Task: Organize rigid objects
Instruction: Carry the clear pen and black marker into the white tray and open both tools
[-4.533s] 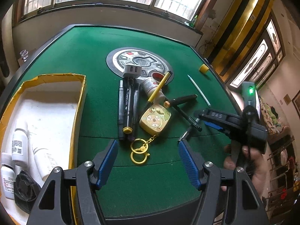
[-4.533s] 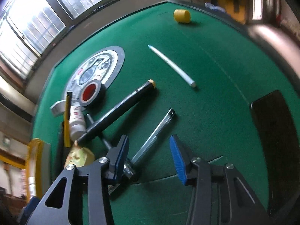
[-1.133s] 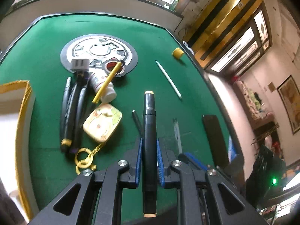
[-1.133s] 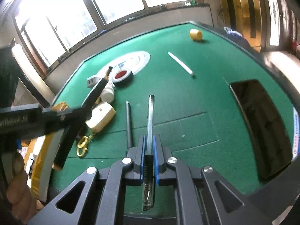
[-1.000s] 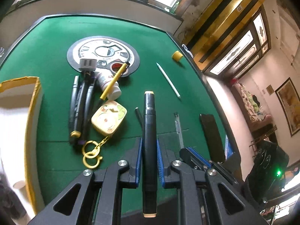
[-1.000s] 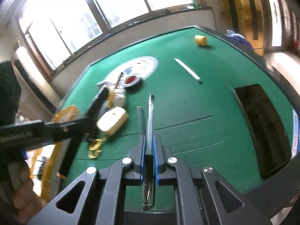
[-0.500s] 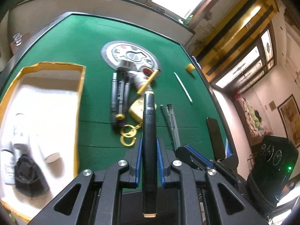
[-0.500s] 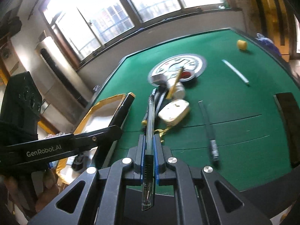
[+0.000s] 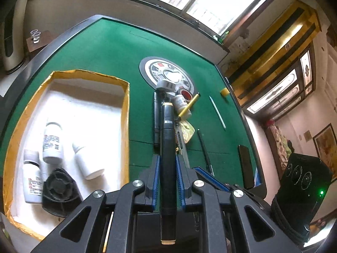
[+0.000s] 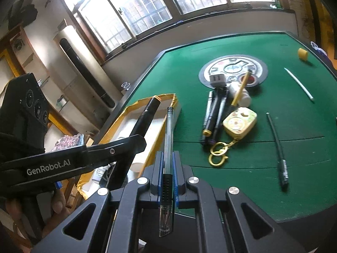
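Left gripper [image 9: 166,175] pinches a black marker [image 9: 167,147]; right gripper [image 10: 166,174] pinches a clear pen [image 10: 167,139]. Both hover at the table's left edge, near the yellow-rimmed box [image 9: 126,113]; release best waits until each tip clears its rim.

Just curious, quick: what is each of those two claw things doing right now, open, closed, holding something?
Left gripper: closed on a black marker.
Right gripper: closed on a clear pen.
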Available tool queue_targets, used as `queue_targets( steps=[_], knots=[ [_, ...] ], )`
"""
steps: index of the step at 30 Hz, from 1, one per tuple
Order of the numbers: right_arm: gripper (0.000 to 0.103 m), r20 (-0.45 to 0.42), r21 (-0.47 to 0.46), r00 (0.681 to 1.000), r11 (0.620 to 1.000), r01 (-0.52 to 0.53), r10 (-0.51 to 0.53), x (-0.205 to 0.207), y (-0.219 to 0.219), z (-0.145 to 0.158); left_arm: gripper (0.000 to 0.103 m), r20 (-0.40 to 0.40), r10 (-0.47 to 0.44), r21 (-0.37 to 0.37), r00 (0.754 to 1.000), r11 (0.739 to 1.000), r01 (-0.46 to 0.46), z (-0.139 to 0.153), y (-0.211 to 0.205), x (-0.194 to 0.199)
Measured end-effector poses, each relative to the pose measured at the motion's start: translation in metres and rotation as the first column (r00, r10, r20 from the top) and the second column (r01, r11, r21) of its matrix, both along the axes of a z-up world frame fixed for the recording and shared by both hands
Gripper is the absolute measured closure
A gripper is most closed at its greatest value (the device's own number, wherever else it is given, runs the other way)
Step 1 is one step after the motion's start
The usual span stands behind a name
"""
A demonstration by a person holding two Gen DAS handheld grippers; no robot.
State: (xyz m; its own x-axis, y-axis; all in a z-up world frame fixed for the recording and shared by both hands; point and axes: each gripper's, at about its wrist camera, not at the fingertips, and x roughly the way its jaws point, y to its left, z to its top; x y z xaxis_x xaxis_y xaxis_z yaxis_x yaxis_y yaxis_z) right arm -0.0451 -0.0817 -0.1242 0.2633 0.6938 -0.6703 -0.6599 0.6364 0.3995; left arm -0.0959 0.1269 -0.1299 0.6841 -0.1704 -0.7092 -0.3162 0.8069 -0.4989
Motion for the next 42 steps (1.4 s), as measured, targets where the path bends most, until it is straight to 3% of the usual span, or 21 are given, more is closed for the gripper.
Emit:
queue_targets(
  steps=[14,28,38,42],
  knots=[
    [0.095,-0.026,0.007,0.997,0.998,-0.07,0.07,-0.001,0.039,0.0,0.089,0.017,0.078,-0.022,0.997,0.997,-0.078,0.001,0.036,-0.023],
    [0.095,-0.058,0.006,0.993,0.995,-0.099,0.099,0.002,0.054,-0.008,0.089,-0.023,0.162,-0.058,0.986,0.985,-0.163,-0.018,0.077,-0.034],
    [0.095,-0.081,-0.016,0.986,0.989,-0.146,0.144,0.0,0.077,-0.017,0.089,-0.065,0.252,-0.056,0.966,0.965,-0.255,-0.035,0.113,-0.045],
    [0.095,-0.075,-0.032,0.983,0.985,-0.168,0.165,0.003,0.094,-0.019,0.089,-0.072,0.261,-0.017,0.963,0.965,-0.263,-0.031,0.125,-0.04]
  ],
)
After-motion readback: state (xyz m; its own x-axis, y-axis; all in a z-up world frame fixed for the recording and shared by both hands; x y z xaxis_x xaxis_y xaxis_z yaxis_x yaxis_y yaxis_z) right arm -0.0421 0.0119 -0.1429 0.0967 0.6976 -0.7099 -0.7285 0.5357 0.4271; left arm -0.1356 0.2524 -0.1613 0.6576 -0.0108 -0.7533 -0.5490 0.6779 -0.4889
